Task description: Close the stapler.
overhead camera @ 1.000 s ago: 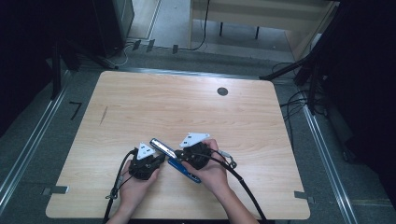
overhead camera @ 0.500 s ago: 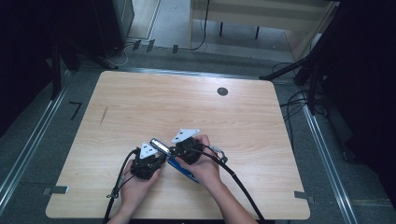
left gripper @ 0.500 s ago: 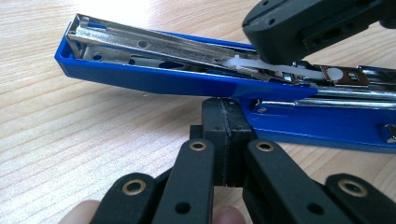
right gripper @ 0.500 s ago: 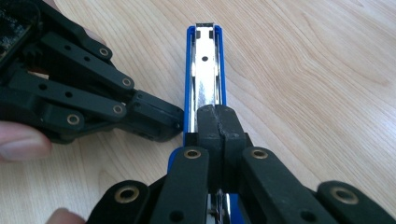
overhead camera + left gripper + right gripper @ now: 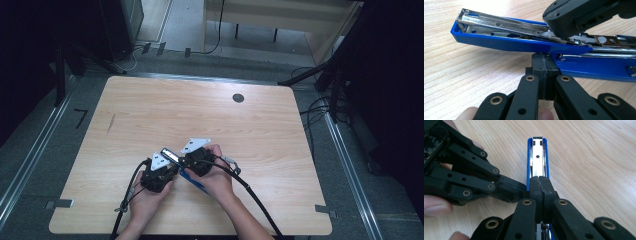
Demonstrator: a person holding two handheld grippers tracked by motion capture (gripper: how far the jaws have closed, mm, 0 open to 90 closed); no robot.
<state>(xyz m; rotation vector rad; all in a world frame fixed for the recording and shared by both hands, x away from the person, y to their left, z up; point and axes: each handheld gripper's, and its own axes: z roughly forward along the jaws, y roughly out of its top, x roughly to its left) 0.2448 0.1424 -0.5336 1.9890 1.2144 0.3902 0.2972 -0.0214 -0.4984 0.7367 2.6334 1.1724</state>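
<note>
Near the table's (image 5: 150, 100) front edge, just left of its middle: left gripper (image 5: 159, 172) with jaws pressed together, tips touching the side of the blue stapler (image 5: 506, 42), nothing between them. Stapler lying on the bare wood between the two grippers, its metal staple channel (image 5: 537, 157) exposed and facing up, one end pointing toward the far edge. Right gripper (image 5: 541, 186) over the stapler's middle, jaws closed flat against each other and resting on the metal channel; whether pinching any part of it, cannot tell
</note>
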